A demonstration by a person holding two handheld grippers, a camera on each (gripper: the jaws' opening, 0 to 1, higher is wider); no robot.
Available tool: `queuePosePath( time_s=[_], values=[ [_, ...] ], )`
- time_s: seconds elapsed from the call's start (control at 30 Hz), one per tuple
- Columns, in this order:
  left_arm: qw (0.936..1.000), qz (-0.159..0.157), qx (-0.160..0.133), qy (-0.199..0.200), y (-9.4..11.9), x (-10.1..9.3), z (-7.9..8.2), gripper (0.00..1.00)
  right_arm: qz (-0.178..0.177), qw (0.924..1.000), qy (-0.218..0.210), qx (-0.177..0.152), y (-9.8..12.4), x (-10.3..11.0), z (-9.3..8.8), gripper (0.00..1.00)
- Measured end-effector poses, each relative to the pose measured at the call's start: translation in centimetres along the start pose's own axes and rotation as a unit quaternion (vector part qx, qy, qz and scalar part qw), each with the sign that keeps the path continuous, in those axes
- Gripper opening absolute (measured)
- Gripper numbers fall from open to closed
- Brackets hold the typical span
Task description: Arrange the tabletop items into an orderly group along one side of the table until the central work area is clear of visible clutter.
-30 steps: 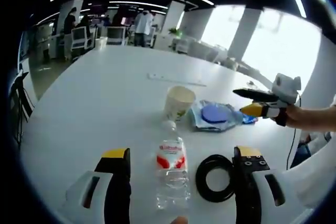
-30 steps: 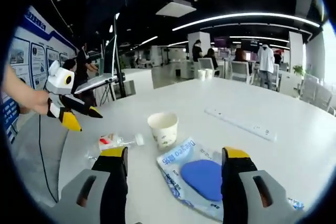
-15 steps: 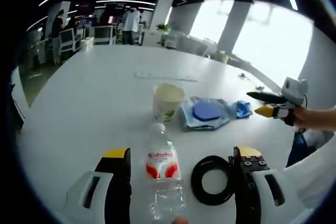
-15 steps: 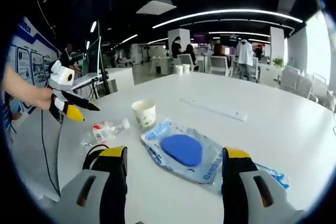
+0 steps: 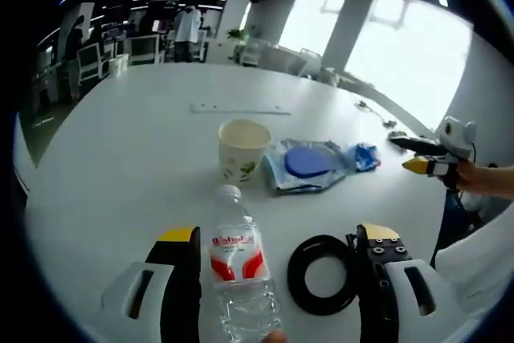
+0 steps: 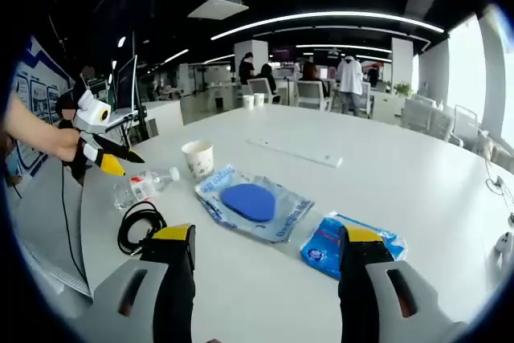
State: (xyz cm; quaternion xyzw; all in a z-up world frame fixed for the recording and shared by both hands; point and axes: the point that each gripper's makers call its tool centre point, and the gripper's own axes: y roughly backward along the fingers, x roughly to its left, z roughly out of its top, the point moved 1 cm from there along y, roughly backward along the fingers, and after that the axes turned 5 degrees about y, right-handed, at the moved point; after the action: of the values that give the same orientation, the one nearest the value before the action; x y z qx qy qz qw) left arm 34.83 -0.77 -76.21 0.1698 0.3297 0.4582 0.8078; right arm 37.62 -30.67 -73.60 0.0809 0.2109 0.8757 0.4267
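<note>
While left claw (image 5: 277,267) gapes, bottle (image 5: 238,275) lies between jaws.

— Where does everything sit relative to the paper cup (image 5: 242,150)?

— Left gripper view: bottle (image 5: 238,272) lying nearer the camera, cable coil (image 5: 320,273) beside the bottle; pouch (image 5: 306,166) just right of the cup, small packet (image 5: 365,156) beyond the pouch; power strip (image 5: 240,108) behind.

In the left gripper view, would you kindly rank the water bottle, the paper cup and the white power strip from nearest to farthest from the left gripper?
1. water bottle: lying between the left gripper's jaws.
2. paper cup: upright, mid-table beyond the bottle's cap.
3. white power strip: flat, well behind the cup.
</note>
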Motion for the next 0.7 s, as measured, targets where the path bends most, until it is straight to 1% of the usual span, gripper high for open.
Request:
queuePosePath(
  time_s=[0.17, 0.37, 0.53, 0.7],
  values=[
    [1.0000, -0.002, 0.003, -0.001, 0.0, 0.0, -0.2, 0.75, -0.004, 1.0000, -0.003, 0.002, 0.3, 0.0, -0.2, 0.70],
    [1.0000, 0.000, 0.005, 0.006, 0.0, 0.0, -0.5, 0.75, -0.005, 1.0000, -0.004, 0.001, 0.1, 0.1, -0.1, 0.70],
    [0.9996, 0.016, 0.014, 0.019, -0.1, 0.9, -1.1, 0.74, 0.001, 1.0000, -0.008, 0.005, -0.1, 0.5, -0.4, 0.69],
    [0.9982, 0.040, 0.035, 0.030, -0.2, 1.8, -2.3, 0.73, 0.005, 0.9999, -0.011, 0.009, -0.2, 0.8, -0.9, 0.69]
  ],
)
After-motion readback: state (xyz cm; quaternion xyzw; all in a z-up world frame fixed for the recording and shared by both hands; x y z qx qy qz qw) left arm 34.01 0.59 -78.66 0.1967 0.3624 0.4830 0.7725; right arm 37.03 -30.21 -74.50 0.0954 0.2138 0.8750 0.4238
